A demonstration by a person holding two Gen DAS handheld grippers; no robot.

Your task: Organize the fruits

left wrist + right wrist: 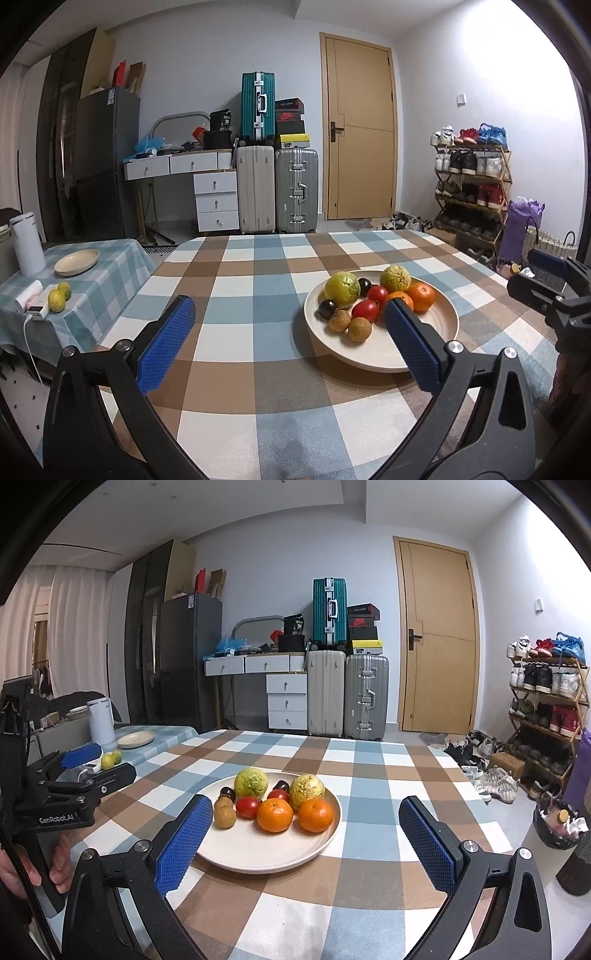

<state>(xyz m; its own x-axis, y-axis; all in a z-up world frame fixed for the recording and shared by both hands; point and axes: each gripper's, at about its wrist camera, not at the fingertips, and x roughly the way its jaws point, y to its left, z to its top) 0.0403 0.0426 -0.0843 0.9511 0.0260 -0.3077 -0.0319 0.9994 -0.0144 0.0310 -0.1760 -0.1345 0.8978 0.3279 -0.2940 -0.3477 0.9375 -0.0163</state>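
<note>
A cream plate [424, 343] [258, 856] sits on the checked table and holds fruit: two yellow-green guavas [341, 288] [252, 782], two oranges [422, 296] [275, 815], two red tomatoes [365, 310] [247, 807], dark plums [327, 308] [227, 794] and brown longans [359, 329] [224, 815]. My left gripper [288, 314] is open and empty, to the plate's near left. My right gripper [306, 812] is open and empty, its fingers either side of the plate's near edge.
A side table at the left carries an empty cream plate [77, 262] [136, 739], two small green-yellow fruits [59, 296] [110, 759], a white kettle [26, 243] and a charger [35, 308]. Suitcases, drawers and a shoe rack stand beyond the table.
</note>
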